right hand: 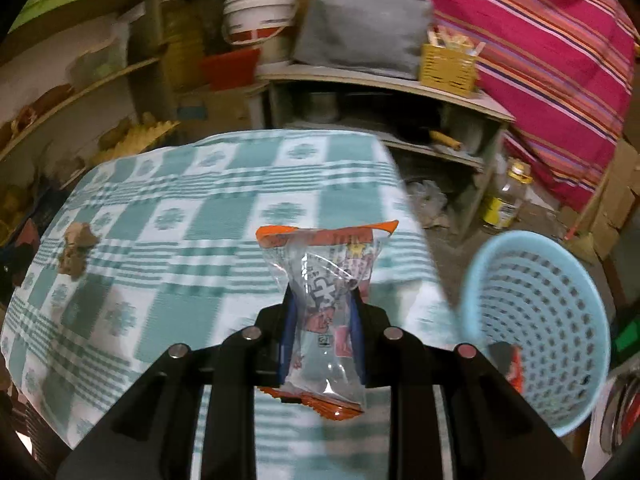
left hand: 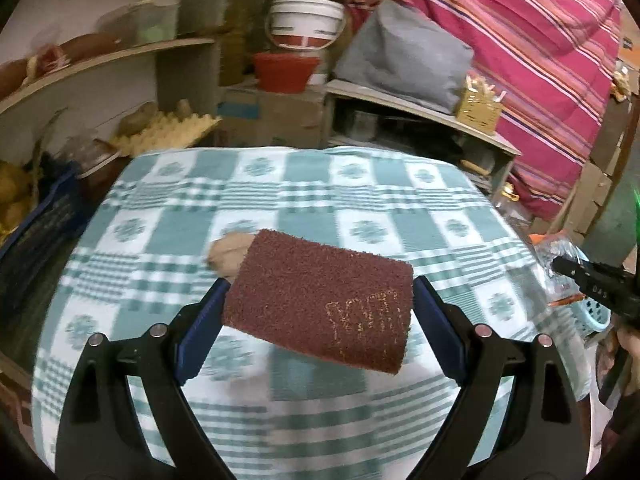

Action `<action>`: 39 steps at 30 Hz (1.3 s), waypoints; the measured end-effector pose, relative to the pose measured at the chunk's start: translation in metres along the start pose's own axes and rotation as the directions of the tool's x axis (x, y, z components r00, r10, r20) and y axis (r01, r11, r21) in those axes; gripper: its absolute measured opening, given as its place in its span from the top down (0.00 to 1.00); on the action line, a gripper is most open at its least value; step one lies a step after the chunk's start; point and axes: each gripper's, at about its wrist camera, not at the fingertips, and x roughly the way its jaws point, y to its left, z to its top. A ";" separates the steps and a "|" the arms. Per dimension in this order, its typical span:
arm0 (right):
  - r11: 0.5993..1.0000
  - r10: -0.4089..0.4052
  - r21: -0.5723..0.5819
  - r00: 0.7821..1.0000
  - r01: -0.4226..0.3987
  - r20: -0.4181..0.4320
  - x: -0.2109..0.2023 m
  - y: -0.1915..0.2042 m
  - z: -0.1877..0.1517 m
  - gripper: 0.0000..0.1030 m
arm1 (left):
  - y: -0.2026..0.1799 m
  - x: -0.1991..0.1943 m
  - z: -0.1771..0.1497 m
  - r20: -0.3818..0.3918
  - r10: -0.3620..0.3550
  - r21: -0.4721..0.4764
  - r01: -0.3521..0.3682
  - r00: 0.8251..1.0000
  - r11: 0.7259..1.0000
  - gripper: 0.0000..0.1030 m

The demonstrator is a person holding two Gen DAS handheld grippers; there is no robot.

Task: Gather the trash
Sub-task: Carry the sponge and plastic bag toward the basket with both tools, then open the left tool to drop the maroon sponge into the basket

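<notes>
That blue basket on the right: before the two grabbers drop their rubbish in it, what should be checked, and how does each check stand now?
1. Right gripper clamps the clear snack wrapper: ok.
2. Left gripper clamps the brown scouring pad: ok.
3. Blue basket mouth faces the right gripper: ok.
4. Wrapper is over the basket: not ok, it hangs beside it, over the checked tablecloth.
5. Basket has room: ok, only something red-orange near its bottom.
6. Table cleared: not ok, a crumpled brown scrap remains.
</notes>
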 end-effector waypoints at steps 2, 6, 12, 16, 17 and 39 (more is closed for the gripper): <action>1.000 -0.019 0.017 1.000 0.019 0.004 -0.006 -0.018 -0.003 0.76 | -0.018 0.003 0.002 -0.001 -0.016 0.015 0.016 1.000 1.000 0.15; 0.997 -0.057 0.062 0.998 0.056 0.015 -0.019 -0.058 -0.008 0.76 | -0.060 0.010 0.006 -0.002 -0.054 0.062 0.054 0.999 0.997 0.15; 0.986 -0.111 0.129 0.993 0.107 0.027 -0.038 -0.116 -0.019 0.76 | -0.121 0.023 0.010 -0.010 -0.108 0.123 0.109 0.994 0.986 0.15; 0.978 -0.138 0.163 0.990 0.132 0.027 -0.045 -0.150 -0.025 0.76 | -0.166 0.034 0.012 -0.026 -0.141 0.164 0.144 0.990 0.976 0.15; 0.976 -0.142 0.169 0.989 0.136 0.027 -0.047 -0.156 -0.027 0.76 | -0.179 0.036 0.012 -0.026 -0.150 0.178 0.152 0.988 0.972 0.15; 0.957 -0.168 0.245 0.986 0.157 0.023 -0.040 -0.259 -0.038 0.76 | -0.391 0.090 -0.010 -0.116 -0.325 0.294 0.345 0.938 0.891 0.15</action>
